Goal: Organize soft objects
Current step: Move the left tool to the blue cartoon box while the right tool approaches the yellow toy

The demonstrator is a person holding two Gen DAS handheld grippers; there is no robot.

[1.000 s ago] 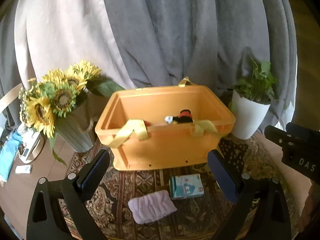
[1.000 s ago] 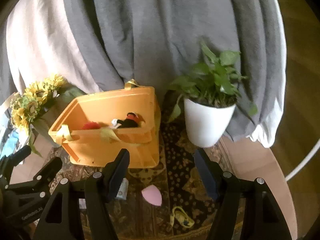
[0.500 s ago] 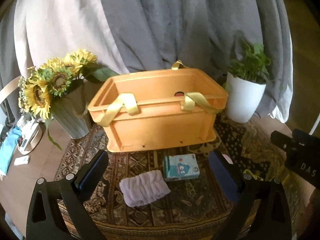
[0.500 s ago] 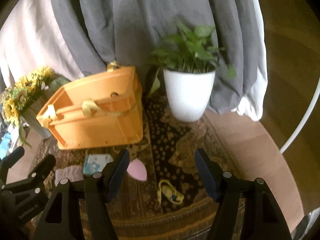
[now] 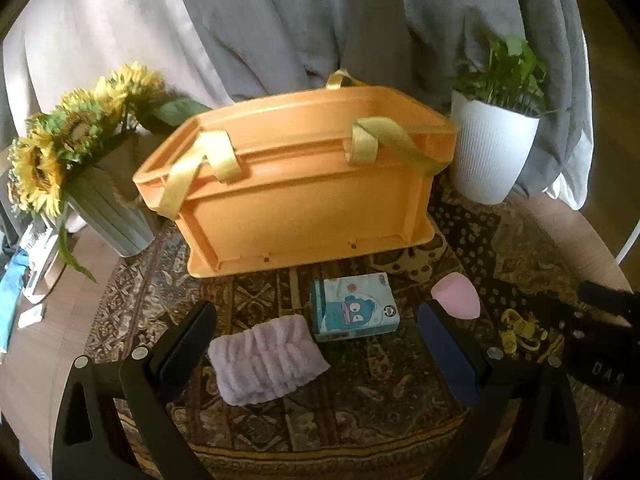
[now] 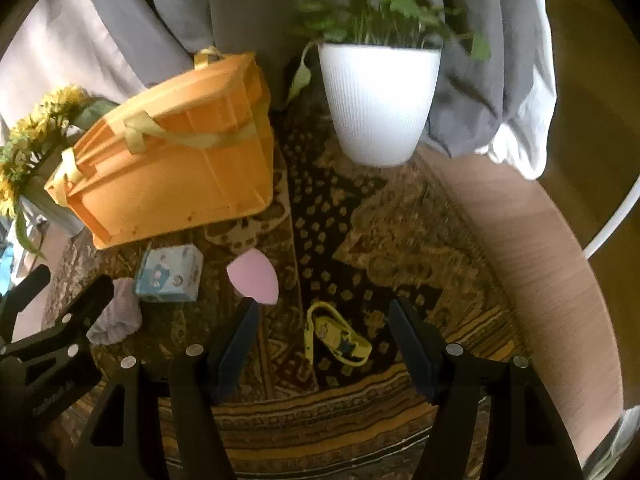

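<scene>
Both grippers are lower than they were a second ago; back then you could look into the orange box (image 5: pixel 304 184) and see a small toy inside, and now only its front wall and yellow straps show. The soft things on the rug (image 6: pixel 360 248) look bigger and closer — that likely means the hands are coming down to pick up the next ones.

The left gripper (image 5: pixel 316 344) has its fingers spread wide with nothing between them; the fluffy purple cloth (image 5: pixel 268 360) lies right in the gap, not touched. It looks thick and squashy, with wavy ridges. Just beside it is a blue pack (image 5: pixel 354 306) with a cartoon face; it sits in front of the box.

The right gripper (image 6: pixel 320 344) is spread too and holds nothing; a little yellow toy (image 6: pixel 336 338) lies flat on the rug between its fingers. The pink sponge (image 6: pixel 254 276), shaped like an egg, sits just past the left finger.

So four soft things are out on the rug, all near the box; the job is not finished.
</scene>
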